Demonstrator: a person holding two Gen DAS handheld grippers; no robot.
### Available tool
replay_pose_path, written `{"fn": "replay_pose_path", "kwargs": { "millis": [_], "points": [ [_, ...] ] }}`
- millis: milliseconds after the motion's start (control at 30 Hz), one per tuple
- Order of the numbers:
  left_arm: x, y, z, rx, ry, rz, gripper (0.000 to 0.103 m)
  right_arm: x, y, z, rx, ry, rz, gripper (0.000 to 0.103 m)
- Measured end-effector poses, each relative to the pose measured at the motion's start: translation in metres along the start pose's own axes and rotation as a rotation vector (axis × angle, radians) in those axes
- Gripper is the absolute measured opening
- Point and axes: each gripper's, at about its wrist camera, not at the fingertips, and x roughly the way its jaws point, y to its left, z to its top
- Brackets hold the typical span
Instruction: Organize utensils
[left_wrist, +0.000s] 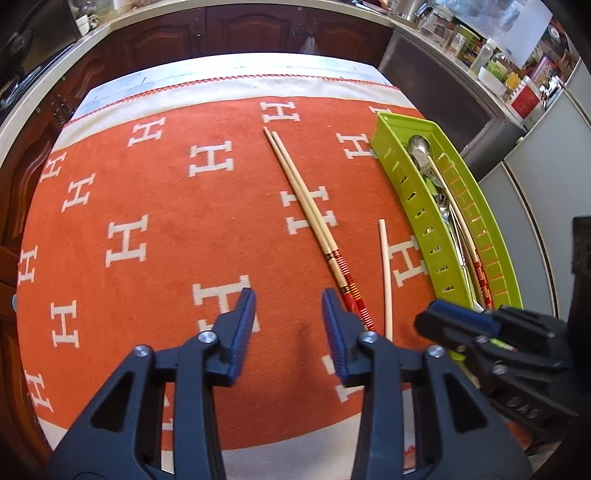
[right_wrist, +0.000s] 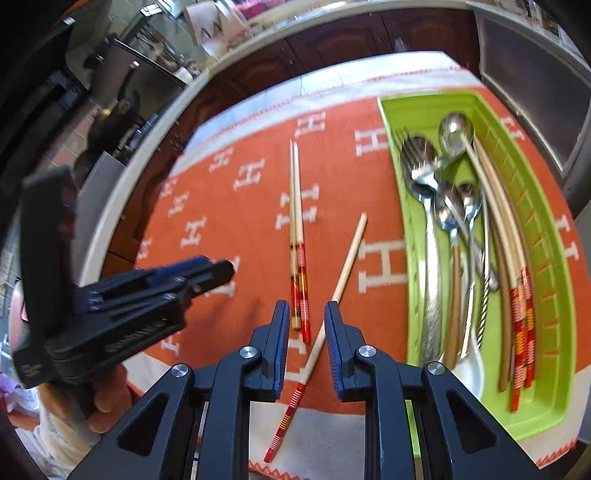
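Note:
A pair of chopsticks (left_wrist: 312, 218) with red-banded handles lies side by side on the orange cloth; it also shows in the right wrist view (right_wrist: 296, 236). A single chopstick (left_wrist: 386, 273) lies apart to its right, nearer the tray, and passes under my right gripper (right_wrist: 306, 347) in the right wrist view (right_wrist: 343, 273). The green tray (left_wrist: 410, 206) holds spoons, forks and more chopsticks (right_wrist: 517, 295). My left gripper (left_wrist: 288, 328) is open and empty above the cloth, beside the pair's handles. My right gripper is open and empty, above the single chopstick.
The orange cloth (left_wrist: 155, 206) with white H marks covers the table. Dark wooden cabinets (left_wrist: 221, 33) stand behind it. A counter (left_wrist: 480, 62) with jars and bottles runs along the right. The tray lies at the table's right edge (right_wrist: 561, 229).

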Motion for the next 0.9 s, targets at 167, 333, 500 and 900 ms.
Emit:
{"fn": "replay_pose_path", "kwargs": {
  "millis": [167,333,500,900],
  "points": [
    [-0.004,0.012,-0.008,-0.017,-0.002,-0.009,0.034,0.027,0.004,-0.006,-0.011,0.055,-0.046,0.019],
    [-0.008,0.021,-0.014,-0.037,-0.011,-0.025,0.034,0.046,0.013,-0.013,-0.029,0.079,-0.114,0.019],
    [-0.009,0.027,-0.019,-0.04,-0.014,-0.029,0.034,0.056,0.016,-0.021,-0.049,0.081,-0.181,0.02],
    [-0.007,0.02,-0.013,-0.029,-0.022,-0.03,0.034,0.042,0.014,-0.02,-0.035,0.015,-0.189,0.005]
  ]
}}
